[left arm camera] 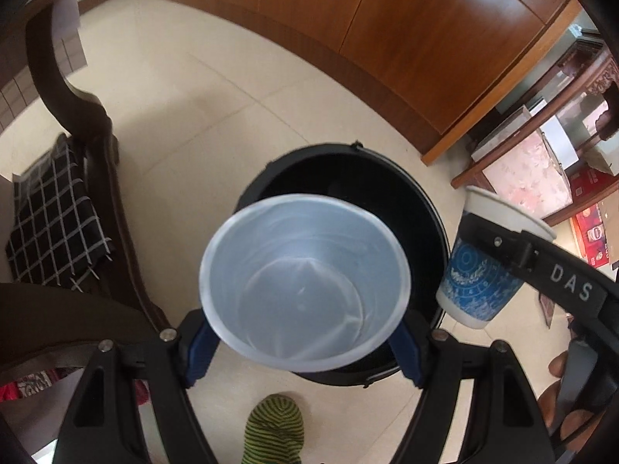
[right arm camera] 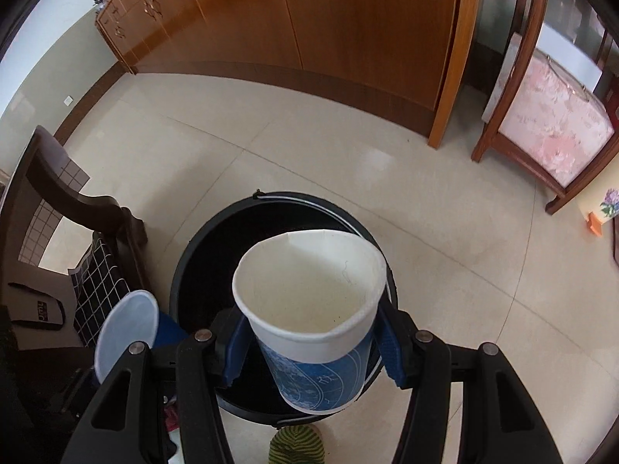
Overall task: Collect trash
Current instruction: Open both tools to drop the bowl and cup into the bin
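My left gripper [left arm camera: 303, 342] is shut on a clear plastic cup [left arm camera: 305, 282], held mouth-up above the open black bin [left arm camera: 421, 208] on the floor. My right gripper [right arm camera: 311, 342] is shut on a white and blue paper cup [right arm camera: 309, 309], also held over the black bin [right arm camera: 201, 255]. In the left wrist view the paper cup [left arm camera: 479, 270] and the right gripper's arm show at the right of the bin. In the right wrist view the plastic cup [right arm camera: 125, 328] shows at the lower left.
A dark wooden chair [left arm camera: 77, 108] with a black checked cushion [left arm camera: 54, 224] stands left of the bin. A wooden cabinet [right arm camera: 348, 31] lines the far wall. A wooden stand [right arm camera: 549, 123] is at the right. A green striped sock [left arm camera: 274, 429] is below the bin.
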### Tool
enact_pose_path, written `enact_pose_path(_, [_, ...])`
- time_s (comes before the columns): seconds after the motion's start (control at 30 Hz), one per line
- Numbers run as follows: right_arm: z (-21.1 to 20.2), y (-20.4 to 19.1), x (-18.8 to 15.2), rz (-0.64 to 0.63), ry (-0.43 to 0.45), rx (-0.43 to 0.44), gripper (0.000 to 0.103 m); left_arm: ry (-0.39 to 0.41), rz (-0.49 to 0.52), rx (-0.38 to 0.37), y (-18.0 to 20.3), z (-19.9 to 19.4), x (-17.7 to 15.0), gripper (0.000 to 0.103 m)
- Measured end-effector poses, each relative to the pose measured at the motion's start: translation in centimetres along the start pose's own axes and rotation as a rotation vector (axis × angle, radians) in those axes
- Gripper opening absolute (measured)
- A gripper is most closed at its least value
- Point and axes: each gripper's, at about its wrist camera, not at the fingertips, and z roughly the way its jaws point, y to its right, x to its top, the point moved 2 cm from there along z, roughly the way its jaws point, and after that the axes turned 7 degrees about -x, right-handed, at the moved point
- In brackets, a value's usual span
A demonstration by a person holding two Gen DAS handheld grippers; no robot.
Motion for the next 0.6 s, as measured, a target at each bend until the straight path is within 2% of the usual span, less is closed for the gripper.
enact_pose_path(0.2, [0.7, 0.1, -0.1, 0.014, -0.022, -0.015, 0.067, -0.074, -0.032, -0.026, 0.1, 1.6, 0.1, 0.079])
enact_pose_path(0.33, [0.2, 0.8, 0.0, 0.036, -0.003, -0.044, 0.071, -0.043, -0.036, -0.024, 0.1, 0.7, 0.3, 0.08])
enact_pose_path(0.4, [-0.2, 1.2, 0.0, 0.05, 0.01, -0.051, 0.075, -0.027, -0.031, -0.03, 0.2, 0.2, 0.6, 0.084])
enact_pose_path(0.6, [-1.2, 1.5, 0.1, 0.071, 0.03, -0.031, 0.076, -0.005, -0.014, -0.037, 0.3, -0.3, 1.3, 0.086])
